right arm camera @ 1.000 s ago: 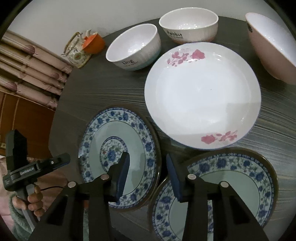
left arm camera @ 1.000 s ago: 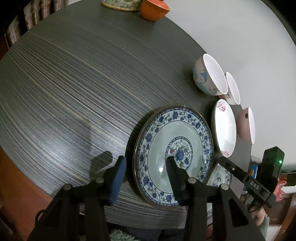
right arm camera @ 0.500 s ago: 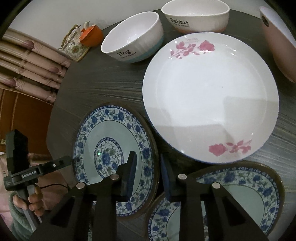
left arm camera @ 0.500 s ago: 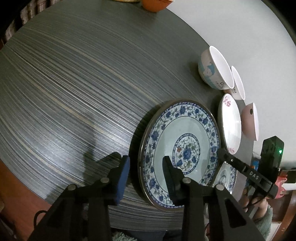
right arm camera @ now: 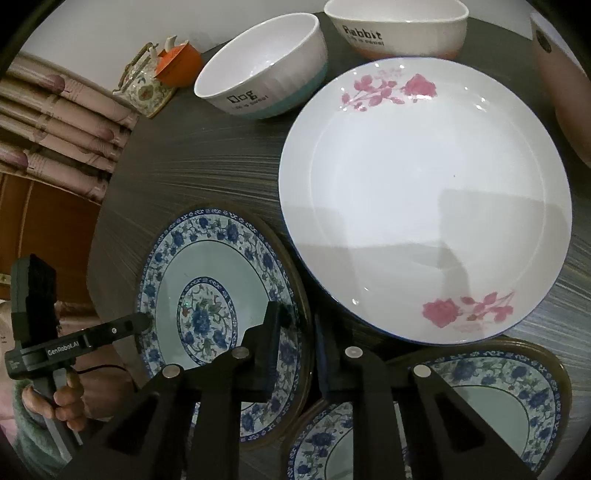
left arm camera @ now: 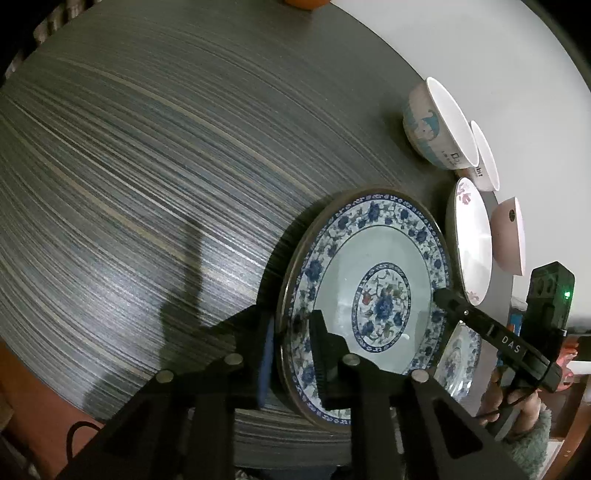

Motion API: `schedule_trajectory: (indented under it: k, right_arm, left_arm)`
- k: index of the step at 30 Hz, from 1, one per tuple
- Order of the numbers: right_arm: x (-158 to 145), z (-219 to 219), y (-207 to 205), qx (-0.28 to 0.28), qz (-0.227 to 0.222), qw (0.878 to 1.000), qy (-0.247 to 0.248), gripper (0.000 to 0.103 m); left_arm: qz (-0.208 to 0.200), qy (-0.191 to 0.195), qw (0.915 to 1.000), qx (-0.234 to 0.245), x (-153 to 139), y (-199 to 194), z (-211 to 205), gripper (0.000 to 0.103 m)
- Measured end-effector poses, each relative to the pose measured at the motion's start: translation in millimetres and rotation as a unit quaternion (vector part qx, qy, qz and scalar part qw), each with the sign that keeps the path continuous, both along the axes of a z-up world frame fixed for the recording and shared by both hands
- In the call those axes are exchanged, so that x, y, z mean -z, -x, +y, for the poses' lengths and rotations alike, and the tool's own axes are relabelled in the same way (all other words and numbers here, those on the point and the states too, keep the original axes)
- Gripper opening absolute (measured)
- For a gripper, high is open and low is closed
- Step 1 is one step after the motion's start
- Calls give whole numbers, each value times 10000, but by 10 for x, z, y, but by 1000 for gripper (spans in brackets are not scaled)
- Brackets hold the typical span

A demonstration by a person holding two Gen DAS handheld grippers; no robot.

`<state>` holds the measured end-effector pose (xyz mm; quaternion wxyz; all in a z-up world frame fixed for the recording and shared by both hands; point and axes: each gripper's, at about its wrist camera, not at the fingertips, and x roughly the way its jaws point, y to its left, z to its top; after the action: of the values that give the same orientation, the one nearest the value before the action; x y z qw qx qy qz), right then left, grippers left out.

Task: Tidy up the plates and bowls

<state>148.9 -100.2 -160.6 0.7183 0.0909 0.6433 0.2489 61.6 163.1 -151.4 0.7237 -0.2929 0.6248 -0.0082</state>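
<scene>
Here, both of your tools close on the same round blue-and-white floral porcelain plate (left arm camera: 369, 295) from opposite edges, on the dark streaked round surface (left arm camera: 147, 166). Your left tool (left arm camera: 291, 354) straddles the plate's near rim, one finger outside and under the edge, the other lying on the patterned border inside; the jaws are narrowed on that rim, grasping it. Your right tool (right arm camera: 297, 343) straddles the opposite edge of the plate (right arm camera: 218, 310): its left finger rests on the floral border, its right finger sits just outside the brown rim. Whether it has fully pinched the rim, you cannot tell.

Just right of your right tool, a second blue-and-white floral plate (right arm camera: 480, 398) lies flat, its rim near the first plate's. Ahead of that tool sits a white shallow plate with pink rose sprays (right arm camera: 424, 199), close beside both blue plates. Beyond it stand a white bowl with a teal base marked "Dog" (right arm camera: 262, 74) and a white bowl with a peach base marked "Rabbit" (right arm camera: 399, 26); a pale pink bowl (right arm camera: 565, 96) shows at the far right edge. Far ahead to the left, a flowered ceramic teapot (right arm camera: 144, 85) and a small orange bowl (right arm camera: 177, 68) sit touching near the surface's rim.
</scene>
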Motion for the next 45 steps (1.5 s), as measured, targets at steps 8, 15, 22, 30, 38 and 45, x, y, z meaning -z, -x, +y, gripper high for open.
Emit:
schedule_trajectory:
  k: [8, 15, 22, 30, 38, 45]
  right_arm:
    - [-99, 79, 138, 55, -153, 9999, 35, 16]
    - [-199, 224, 299, 153, -297, 9994, -43, 15]
    - [-200, 402, 442, 289, -469, 9985, -57, 15]
    - [-128, 431, 608, 444, -497, 9977, -78, 15]
    - [-75, 485, 687, 424, -484, 9979, -25, 15]
    - [-74, 511, 665, 396, -435, 9983, -32, 17]
  left_arm:
    - [-130, -235, 9996, -20, -67, 3, 71, 14]
    - [-304, -415, 9986, -116, -192, 25, 251, 14]
    - [-418, -519, 9972, -333, -231, 54, 475, 14]
    - [-456, -582, 9963, -431, -159, 78, 579, 14]
    - [-494, -641, 9955, -486, -100, 112, 658, 17]
    - [-535, -662, 9950, -528, -70, 106, 630, 17]
